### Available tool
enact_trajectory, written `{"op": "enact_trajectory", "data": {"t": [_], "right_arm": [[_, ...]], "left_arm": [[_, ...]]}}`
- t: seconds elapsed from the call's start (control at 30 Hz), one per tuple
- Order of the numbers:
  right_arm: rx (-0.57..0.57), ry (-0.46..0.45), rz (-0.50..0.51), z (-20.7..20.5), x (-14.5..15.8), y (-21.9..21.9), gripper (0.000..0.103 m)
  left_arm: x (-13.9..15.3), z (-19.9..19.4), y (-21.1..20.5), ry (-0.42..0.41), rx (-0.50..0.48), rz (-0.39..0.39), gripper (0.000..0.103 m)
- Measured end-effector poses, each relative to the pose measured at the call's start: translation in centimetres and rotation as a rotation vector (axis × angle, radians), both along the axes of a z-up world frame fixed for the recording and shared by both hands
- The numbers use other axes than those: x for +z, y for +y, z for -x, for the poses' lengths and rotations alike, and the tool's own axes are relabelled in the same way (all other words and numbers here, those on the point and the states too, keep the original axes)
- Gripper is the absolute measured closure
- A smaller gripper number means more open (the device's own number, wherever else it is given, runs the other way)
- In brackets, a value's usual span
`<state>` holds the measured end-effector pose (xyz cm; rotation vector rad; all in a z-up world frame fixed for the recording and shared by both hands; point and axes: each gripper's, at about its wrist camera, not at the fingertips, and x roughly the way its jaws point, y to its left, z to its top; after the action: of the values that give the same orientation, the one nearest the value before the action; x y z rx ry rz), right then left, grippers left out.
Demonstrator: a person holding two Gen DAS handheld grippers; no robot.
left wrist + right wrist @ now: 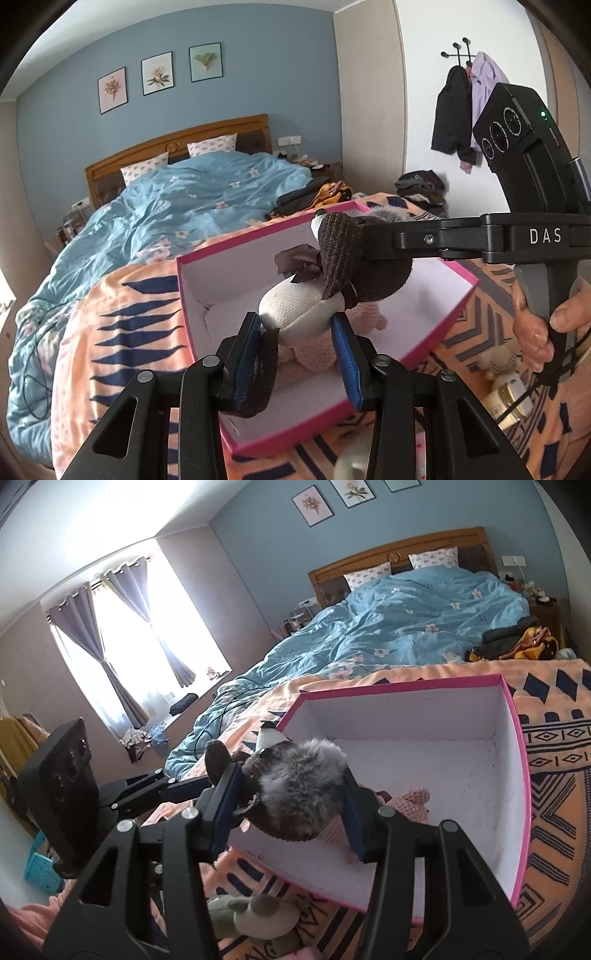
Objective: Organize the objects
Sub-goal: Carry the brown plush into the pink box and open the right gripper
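Evidently a two-handed carry is going on: both grippers are sharing one plush toy (291, 306) over the open pink box (207, 258) on the orange patterned blanket (122, 306).

Leftmost, the left gripper (300, 326) is pinching the toy's cream body, its blue pads nearly closed and pressing in on both sides, with a brown knitted ear caught against the left pad.

Further right, the right gripper (293, 786) is clamping the toy's brown-and-grey furry part, its jaws about half closed and biting into the fur. A hand (535, 325) is wrapping that gripper's handle at the far right of the left wrist view.

The toy is hanging above the box's near rim, not yet inside (a pink knitted toy (410, 801) is already lying on the box floor).

Step in hand: the placing. Judging from this, the next move is calling for both grippers to carry the toy forward past the rim, lower it beside the pink one, then open together. A grey-and-cream plush (251, 915) is waiting on the blanket outside the box.
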<state>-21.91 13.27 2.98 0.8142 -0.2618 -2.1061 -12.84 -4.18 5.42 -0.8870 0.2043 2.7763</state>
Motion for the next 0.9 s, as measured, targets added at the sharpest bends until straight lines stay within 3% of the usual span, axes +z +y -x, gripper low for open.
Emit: {"op": "enact_trajectory", "data": {"t": [0.7, 0.9], "right_arm": [[-0.076, -0.137, -0.127, 6.3, -2.8, -2.6, 0.045], [-0.091, -0.130, -0.153, 6.0, -3.1, -2.0, 0.043]], "left_arm": [[-3.5, 7.2, -0.9, -0.141, 0.090, 0.055, 0.066], [-3.4, 6.5, -1.5, -0.124, 0.099, 0.017, 0.065]]}}
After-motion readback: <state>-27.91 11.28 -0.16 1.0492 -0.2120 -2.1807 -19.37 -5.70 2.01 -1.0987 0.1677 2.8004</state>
